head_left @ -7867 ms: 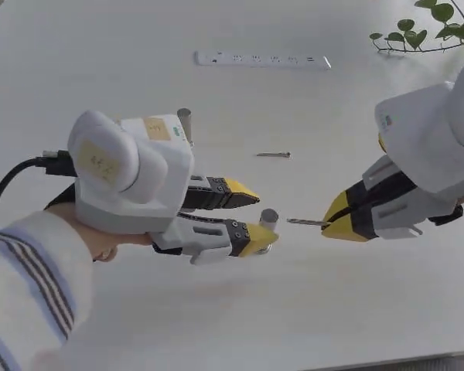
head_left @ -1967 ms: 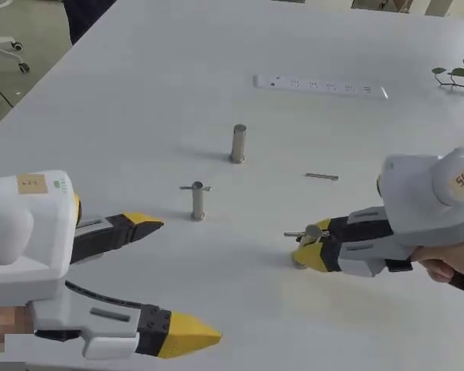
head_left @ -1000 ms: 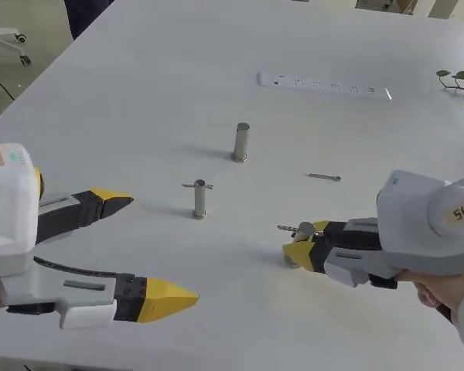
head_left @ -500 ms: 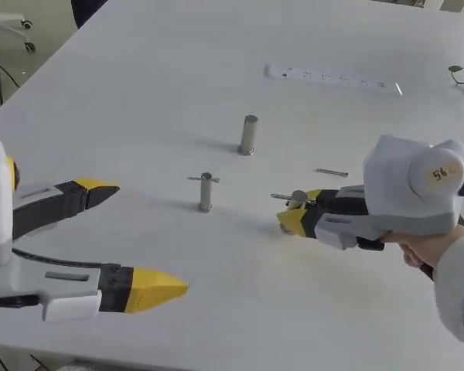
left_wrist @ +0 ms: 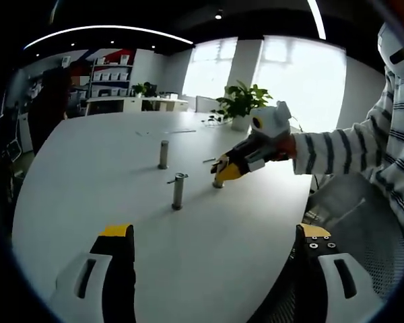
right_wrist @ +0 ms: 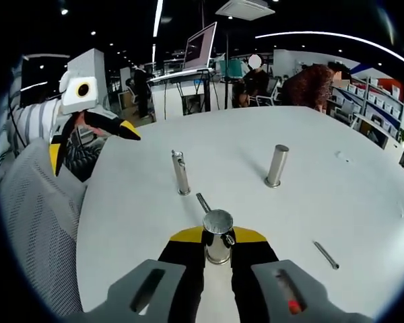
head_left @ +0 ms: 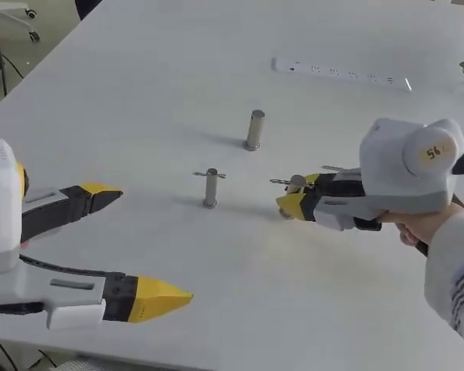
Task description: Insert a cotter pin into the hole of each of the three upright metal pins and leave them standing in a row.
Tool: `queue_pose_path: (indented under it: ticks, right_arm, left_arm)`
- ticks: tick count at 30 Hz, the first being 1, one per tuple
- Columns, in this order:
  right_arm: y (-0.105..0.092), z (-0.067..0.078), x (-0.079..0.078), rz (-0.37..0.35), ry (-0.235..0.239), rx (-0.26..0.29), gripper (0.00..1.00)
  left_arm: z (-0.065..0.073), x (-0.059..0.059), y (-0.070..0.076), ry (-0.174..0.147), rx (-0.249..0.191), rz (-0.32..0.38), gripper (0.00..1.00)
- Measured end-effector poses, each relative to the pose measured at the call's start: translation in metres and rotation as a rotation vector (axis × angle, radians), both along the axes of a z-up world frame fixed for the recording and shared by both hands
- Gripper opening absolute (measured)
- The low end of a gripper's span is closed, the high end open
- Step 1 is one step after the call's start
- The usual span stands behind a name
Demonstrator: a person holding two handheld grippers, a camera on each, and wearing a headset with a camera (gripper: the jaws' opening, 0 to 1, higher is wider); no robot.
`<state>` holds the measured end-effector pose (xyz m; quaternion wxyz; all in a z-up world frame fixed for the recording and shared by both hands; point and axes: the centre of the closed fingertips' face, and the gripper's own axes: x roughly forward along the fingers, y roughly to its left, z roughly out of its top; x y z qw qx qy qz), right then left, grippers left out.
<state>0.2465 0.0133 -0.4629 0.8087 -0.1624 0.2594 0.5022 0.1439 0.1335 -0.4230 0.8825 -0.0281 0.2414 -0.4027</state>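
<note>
Sticker [head_left: 434, 152] on right hand-held gripper [head_left: 291, 202] reads 56.

A wide white table [head_left: 139, 93] is spread across the room, and a strip of dull floor [head_left: 39, 31] is shown beyond its edge at eleven o'clock in the head view. In the left gripper view, bright windows [left_wrist: 303, 81] are set at one o'clock, a leafy potted plant [left_wrist: 241, 104] is placed before them, and white shelving [left_wrist: 114, 75] is ranged at ten o'clock. In the right gripper view, ceiling light strips [right_wrist: 158, 17] are mounted at twelve o'clock, a monitor [right_wrist: 202, 46] is stood below them, and grey chair mesh [right_wrist: 34, 202] is seen at eight o'clock.
</note>
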Motion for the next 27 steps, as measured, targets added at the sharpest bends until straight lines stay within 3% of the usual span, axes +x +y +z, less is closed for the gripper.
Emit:
queue_pose_path:
  ticks: [6,20,25,27]
  right_arm:
    - [0.003,-0.002,-0.002,0.014,0.007,0.008,0.08]
    - [0.015,-0.002,-0.002,0.033,0.012,0.023,0.08]
    - [0.014,-0.003,-0.002,0.03,0.016,0.017,0.08]
    - [0.013,-0.004,-0.002,0.028,0.016,0.015,0.08]
  left_arm:
    - [-0.004,-0.002,-0.001,0.012,0.023,-0.013,0.99]
    - [-0.005,-0.002,0.002,0.029,-0.018,0.019,0.99]
    - [-0.008,-0.004,0.002,0.035,-0.003,0.007,0.99]
    - [-0.006,-0.004,0.002,0.034,-0.023,0.013,0.99]
